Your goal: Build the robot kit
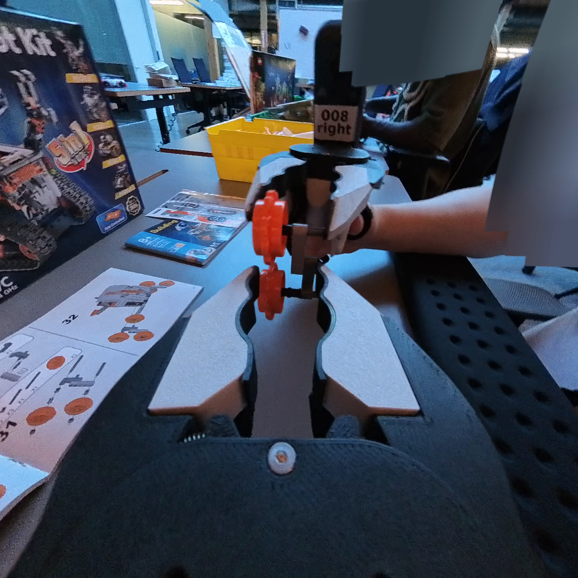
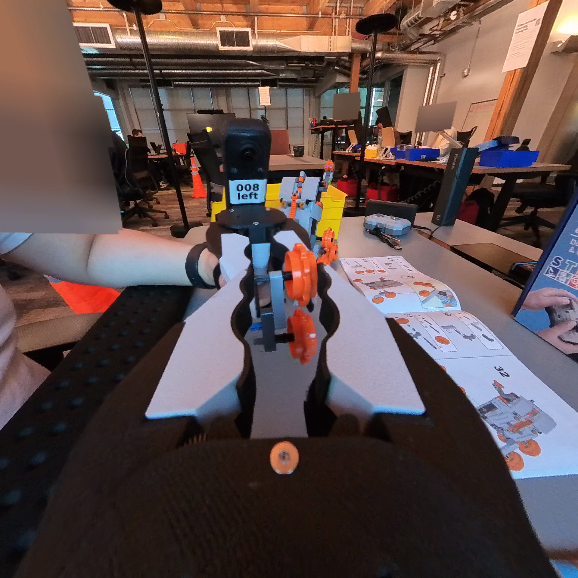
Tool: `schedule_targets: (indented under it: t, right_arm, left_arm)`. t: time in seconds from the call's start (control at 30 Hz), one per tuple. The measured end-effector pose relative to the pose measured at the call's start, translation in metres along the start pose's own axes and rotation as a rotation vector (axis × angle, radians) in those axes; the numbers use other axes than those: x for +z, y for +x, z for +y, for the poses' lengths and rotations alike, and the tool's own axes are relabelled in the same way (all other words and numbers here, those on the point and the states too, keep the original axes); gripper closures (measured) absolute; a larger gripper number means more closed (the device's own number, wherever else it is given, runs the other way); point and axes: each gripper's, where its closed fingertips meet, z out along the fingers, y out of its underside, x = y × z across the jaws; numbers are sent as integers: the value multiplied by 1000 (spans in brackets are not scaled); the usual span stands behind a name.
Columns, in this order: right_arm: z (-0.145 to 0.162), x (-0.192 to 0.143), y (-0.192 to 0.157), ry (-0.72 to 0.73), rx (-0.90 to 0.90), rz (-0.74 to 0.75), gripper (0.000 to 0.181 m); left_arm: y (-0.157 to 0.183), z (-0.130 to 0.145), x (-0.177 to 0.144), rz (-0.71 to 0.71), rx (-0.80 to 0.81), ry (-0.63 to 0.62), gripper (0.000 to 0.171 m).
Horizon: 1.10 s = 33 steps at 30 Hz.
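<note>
Grey plastic building-block assembly with two orange toothed wheels on black axles hangs above the grey table between the two grippers, which face each other tip to tip; in the left wrist view the upper orange wheel sits just in front of the right gripper, and the lower orange wheel lies between the tips of the left gripper; the left gripper's white-faced fingers stand narrowly apart around the assembly's lower end, though whether they press it I cannot tell; in the right wrist view the right gripper has its fingers set narrowly about the grey beam and wheels, and firm contact cannot be made out there either; the left gripper shows beyond, a person's hand with a dark wrist band behind it; an open instruction booklet with orange-and-grey diagrams lies flat on the table left of the left gripper; a dark blue kit box stands upright behind it; a smaller blue booklet and a printed sheet lie farther back; a yellow plastic bin rests near the table's far edge; in the right wrist view a partly built grey and orange model stands before yellow bins, and a grey handheld controller lies well apart on the table.
</note>
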Motion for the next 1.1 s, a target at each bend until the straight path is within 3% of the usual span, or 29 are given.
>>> schedule_targets:
  t: [0.33, 0.63, 0.73, 1.1]
  right_arm:
    - [3, 2, 1, -13, -4, 14, 141]
    - [5, 2, -3, -30, -7, -24, 134]
    - [7, 2, 1, -44, -25, 9, 142]
    - [11, 3, 0, -79, -39, 16, 142]
  left_arm:
    - [-8, -15, -8, -22, -68, 83, 141]
    - [-7, -14, -9, -30, -35, 54, 146]
    - [-6, -13, -9, -28, -28, 49, 145]
    - [-5, -11, -11, -1, -37, 36, 144]
